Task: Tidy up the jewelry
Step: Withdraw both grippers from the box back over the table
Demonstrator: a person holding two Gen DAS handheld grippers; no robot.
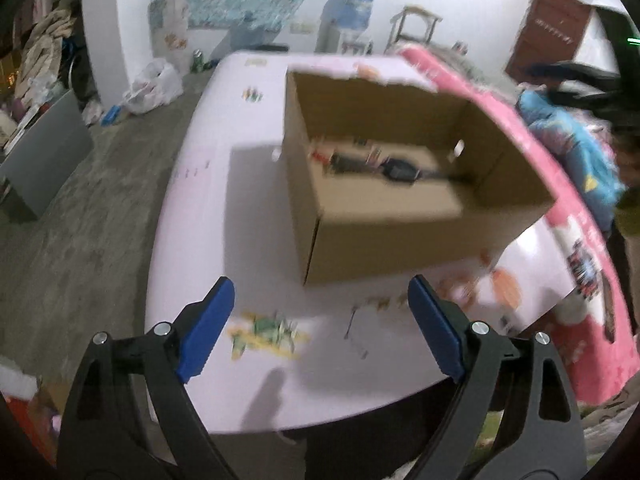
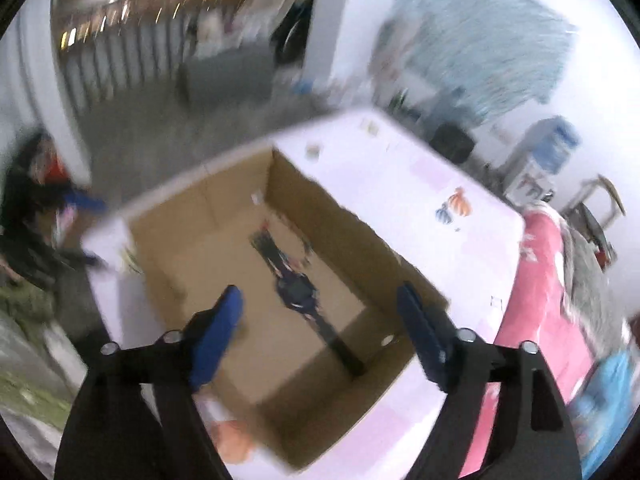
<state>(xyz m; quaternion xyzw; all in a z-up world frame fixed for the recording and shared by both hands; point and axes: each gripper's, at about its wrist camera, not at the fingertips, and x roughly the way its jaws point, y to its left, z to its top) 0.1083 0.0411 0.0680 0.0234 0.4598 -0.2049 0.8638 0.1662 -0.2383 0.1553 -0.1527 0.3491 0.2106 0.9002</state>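
Fingers of both grippers spread empty; only the right view shows the watch lying straight in the box.

Box: matt brown cardboard. Table: smooth pale printed covering, slight sheen. Watch: dark, looks plastic. Tool pads: blue ridged plastic; arms matt black.

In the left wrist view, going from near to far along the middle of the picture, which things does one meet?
Left gripper, open and empty → green and yellow print on the table → cardboard box → dark watch inside the box → water dispenser by the wall.
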